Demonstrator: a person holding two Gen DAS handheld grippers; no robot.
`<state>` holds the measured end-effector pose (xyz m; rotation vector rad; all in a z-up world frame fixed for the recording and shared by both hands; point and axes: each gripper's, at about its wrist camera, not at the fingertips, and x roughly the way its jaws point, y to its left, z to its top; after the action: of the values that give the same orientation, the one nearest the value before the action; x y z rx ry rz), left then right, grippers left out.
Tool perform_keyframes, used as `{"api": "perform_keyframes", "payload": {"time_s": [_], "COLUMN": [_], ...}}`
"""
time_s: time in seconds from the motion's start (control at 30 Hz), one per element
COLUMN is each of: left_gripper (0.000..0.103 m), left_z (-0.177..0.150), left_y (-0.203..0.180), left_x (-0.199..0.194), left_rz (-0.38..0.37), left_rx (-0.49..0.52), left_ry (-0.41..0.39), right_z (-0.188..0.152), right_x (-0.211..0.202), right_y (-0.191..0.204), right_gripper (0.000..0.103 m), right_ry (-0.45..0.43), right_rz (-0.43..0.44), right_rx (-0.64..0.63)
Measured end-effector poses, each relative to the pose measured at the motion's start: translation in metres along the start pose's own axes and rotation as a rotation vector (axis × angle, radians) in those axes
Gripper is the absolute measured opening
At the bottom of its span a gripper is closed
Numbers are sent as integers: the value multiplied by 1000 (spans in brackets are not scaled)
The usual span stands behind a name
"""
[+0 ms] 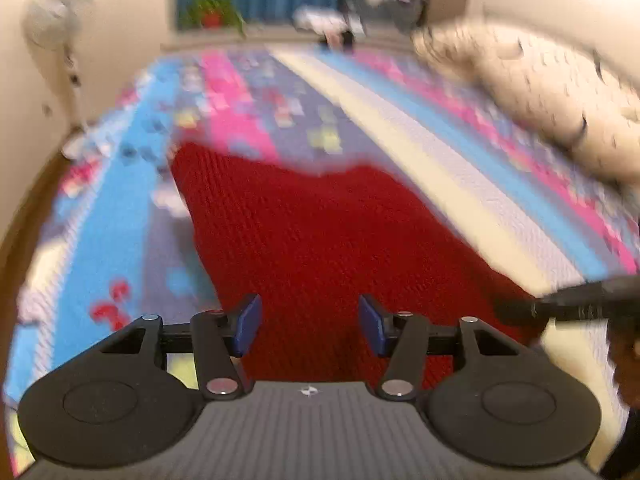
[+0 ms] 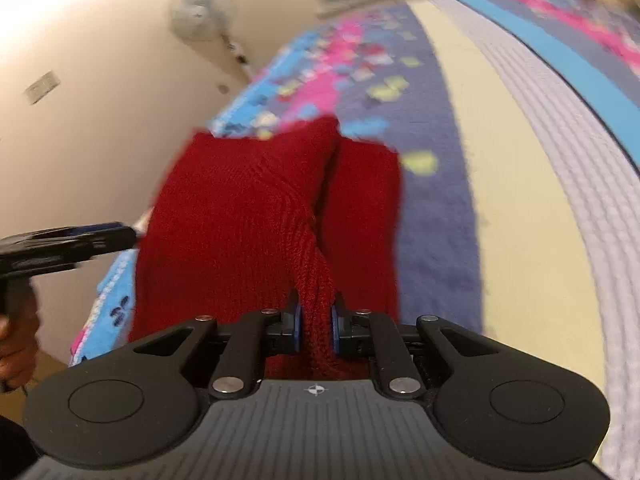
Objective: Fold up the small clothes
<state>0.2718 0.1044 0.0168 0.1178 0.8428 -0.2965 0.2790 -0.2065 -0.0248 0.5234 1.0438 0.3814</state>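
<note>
A red knit garment [image 1: 320, 232] lies spread on the patterned bedspread [image 1: 248, 120]. In the left wrist view my left gripper [image 1: 311, 325] hovers over the garment's near part. Its blue pads [image 1: 249, 324] stand well apart, with only flat red knit showing below the gap. In the right wrist view my right gripper [image 2: 316, 322] is shut on a bunched ridge of the red knit garment [image 2: 248, 208], which rises from the cloth into the pads. The right gripper [image 1: 560, 307] shows at the right edge of the left view. The left gripper [image 2: 68, 240] shows at the left edge of the right view.
The bedspread [image 2: 500, 168] has blue, pink, purple and cream stripes. A cream quilted pillow [image 1: 540, 92] lies at the far right. A standing fan [image 1: 60, 16] is by the wall beyond the bed's left edge, a potted plant [image 1: 212, 12] on the sill. A person's hand [image 2: 16, 344] holds the left gripper.
</note>
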Motion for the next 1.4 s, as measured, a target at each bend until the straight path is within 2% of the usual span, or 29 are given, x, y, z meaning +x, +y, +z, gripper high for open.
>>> {"api": "perform_keyframes", "payload": {"time_s": [0.03, 0.07, 0.1, 0.17, 0.23, 0.3, 0.33, 0.37, 0.43, 0.5, 0.53, 0.67, 0.77, 0.9, 1.0, 1.13, 1.4], "left_gripper": [63, 69, 69, 69, 78, 90, 92, 101, 103, 103, 103, 103, 103, 103, 103, 103, 103], "left_z": [-10, -17, -21, -21, -27, -32, -36, -38, -42, -49, -54, -72, -87, -109, -121, -124, -118], "left_y": [-9, -17, -23, -27, -31, -41, -48, -56, -67, -77, -83, -102, -116, -125, -133, -126, -112], "left_x": [15, 23, 21, 2, -27, -50, -62, -74, -100, -123, -134, -165, -182, -185, -181, -187, -177], "left_rz": [66, 129, 160, 146, 153, 196, 222, 246, 276, 284, 292, 326, 342, 309, 328, 314, 324], "left_rx": [60, 114, 130, 51, -28, -59, -72, -89, -137, -182, -201, -220, -211, -253, -217, -273, -328], "left_ry": [38, 61, 54, 32, -27, -70, -84, -91, -117, -142, -148, -165, -197, -180, -182, -229, -193], "right_z": [-5, -9, -8, -6, -12, -20, -26, -31, -40, -50, -57, -88, -100, -110, -117, -128, -129], "right_x": [1, -1, -2, -17, -49, -78, -93, -107, -130, -152, -160, -176, -176, -182, -179, -179, -166], "right_y": [2, 7, 13, 23, 30, 38, 42, 43, 44, 45, 46, 45, 48, 61, 64, 74, 88], "right_gripper": [15, 15, 16, 25, 40, 69, 73, 77, 82, 93, 95, 98, 98, 102, 102, 102, 102], "right_ry": [19, 23, 16, -13, -73, -139, -166, -189, -225, -276, -304, -364, -339, -369, -357, -346, -335], "right_rz": [2, 0, -18, -70, -98, -146, -166, -166, -154, -147, -152, -182, -180, -196, -211, -217, -211], "right_rx": [2, -20, -40, -40, -84, -169, -199, -217, -232, -230, -224, -205, -178, -217, -204, -210, -242]}}
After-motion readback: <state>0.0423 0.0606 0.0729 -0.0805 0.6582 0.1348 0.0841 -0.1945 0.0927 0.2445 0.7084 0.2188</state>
